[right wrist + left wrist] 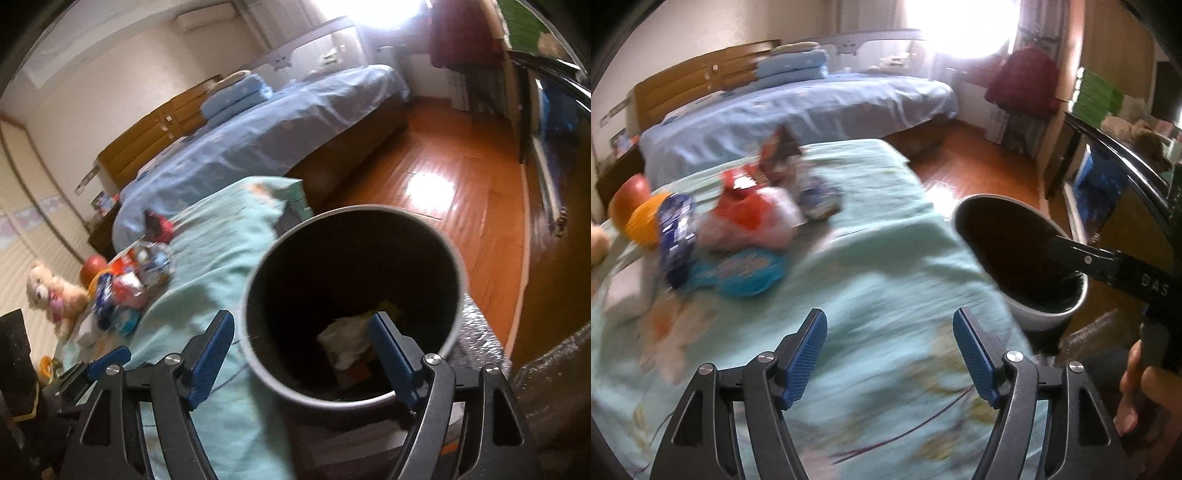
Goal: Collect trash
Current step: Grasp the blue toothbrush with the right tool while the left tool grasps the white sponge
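Note:
A pile of snack wrappers (746, 218) lies on a table under a teal cloth (857, 295): red-white, blue and dark packets. It also shows in the right wrist view (125, 288). A grey trash bin (354, 295) stands at the table's right edge, with crumpled paper (347, 339) and other scraps inside. It shows in the left wrist view too (1023, 258). My left gripper (890, 332) is open and empty above the cloth, short of the pile. My right gripper (303, 336) is open and empty over the bin's near rim.
An apple (629, 199) and an orange (646, 221) sit left of the wrappers. A plush toy (51, 291) lies further left. A bed with blue sheets (812, 107) is behind. Wooden floor (443, 192) lies right of the bin. Dark furniture (1115, 155) stands at right.

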